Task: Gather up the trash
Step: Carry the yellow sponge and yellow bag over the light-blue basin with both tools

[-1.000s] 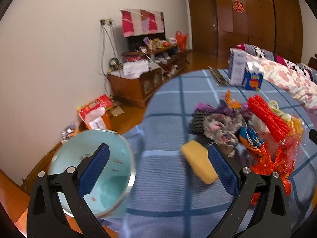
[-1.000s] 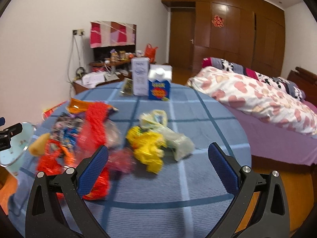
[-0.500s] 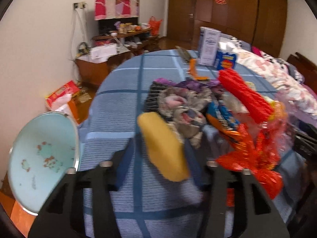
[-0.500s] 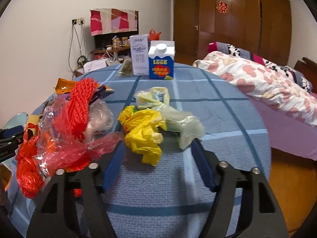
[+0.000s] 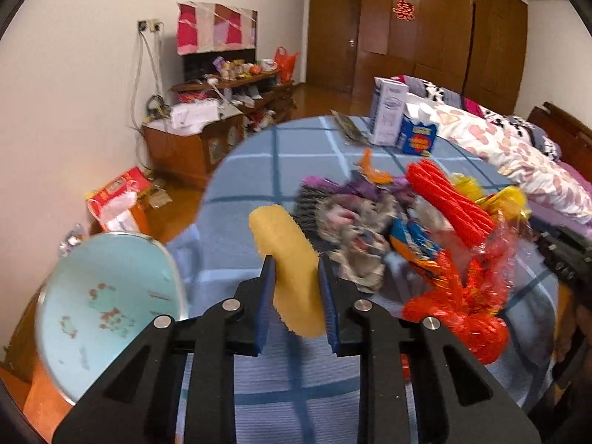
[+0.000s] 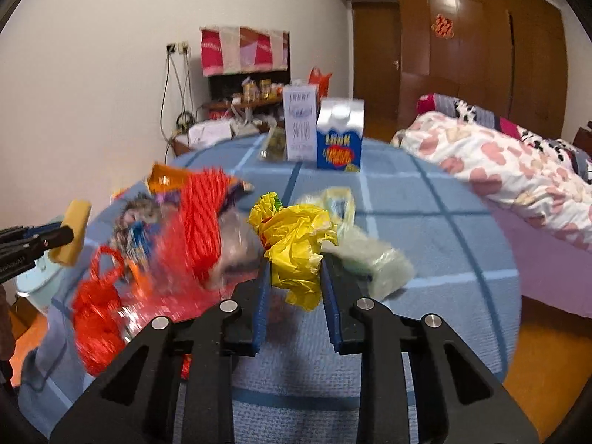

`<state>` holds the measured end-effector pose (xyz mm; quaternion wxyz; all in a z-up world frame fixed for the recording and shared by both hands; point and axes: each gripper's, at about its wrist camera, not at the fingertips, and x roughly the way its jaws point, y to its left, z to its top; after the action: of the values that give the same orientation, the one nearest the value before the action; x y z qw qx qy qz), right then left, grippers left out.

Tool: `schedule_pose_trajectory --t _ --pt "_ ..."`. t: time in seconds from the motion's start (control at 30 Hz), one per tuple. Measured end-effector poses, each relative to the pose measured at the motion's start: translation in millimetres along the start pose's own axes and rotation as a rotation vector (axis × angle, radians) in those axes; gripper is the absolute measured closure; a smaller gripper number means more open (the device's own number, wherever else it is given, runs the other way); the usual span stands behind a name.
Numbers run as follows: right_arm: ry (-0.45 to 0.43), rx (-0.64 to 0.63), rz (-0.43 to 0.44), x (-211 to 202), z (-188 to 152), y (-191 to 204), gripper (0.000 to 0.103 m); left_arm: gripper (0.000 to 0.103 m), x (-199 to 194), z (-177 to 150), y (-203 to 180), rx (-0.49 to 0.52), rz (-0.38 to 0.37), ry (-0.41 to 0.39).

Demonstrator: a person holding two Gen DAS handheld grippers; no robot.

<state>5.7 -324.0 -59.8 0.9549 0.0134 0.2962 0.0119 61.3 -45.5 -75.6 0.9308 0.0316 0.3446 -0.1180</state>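
Black angular gripper frames, blue ribbed jaws, silver round screws

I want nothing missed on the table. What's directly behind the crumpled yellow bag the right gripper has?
Behind the yellow bag held by the right hand-held gripper lies a pale translucent bag, with a yellowish wrapper beyond. Whatever lies beneath the yellow bag is hidden.
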Motion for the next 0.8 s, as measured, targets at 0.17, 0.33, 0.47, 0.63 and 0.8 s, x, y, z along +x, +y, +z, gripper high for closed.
schedule_pose_trajectory --t 0.17,0.33,0.47,0.63,0.8 --pt "-0.065 0.004 0.000 -16 18 7 0.076 0.079 -10 4 17 -0.009 0.069 -0.020" --pt "-0.085 -0.017 0.035 -11 35 27 0.076 0.079 -7 9 35 -0.038 0.114 -0.018" --pt "-0.099 -0.045 0.064 -5 46 47 0.076 0.079 -7 9 48 -0.052 0.141 -0.016" --pt "-0.117 -0.075 0.103 2 59 75 0.076 0.079 -9 8 64 -0.068 0.168 -0.014" --pt "-0.122 -0.102 0.140 10 65 98 0.076 0.079 -11 6 78 -0.078 0.194 -0.011"
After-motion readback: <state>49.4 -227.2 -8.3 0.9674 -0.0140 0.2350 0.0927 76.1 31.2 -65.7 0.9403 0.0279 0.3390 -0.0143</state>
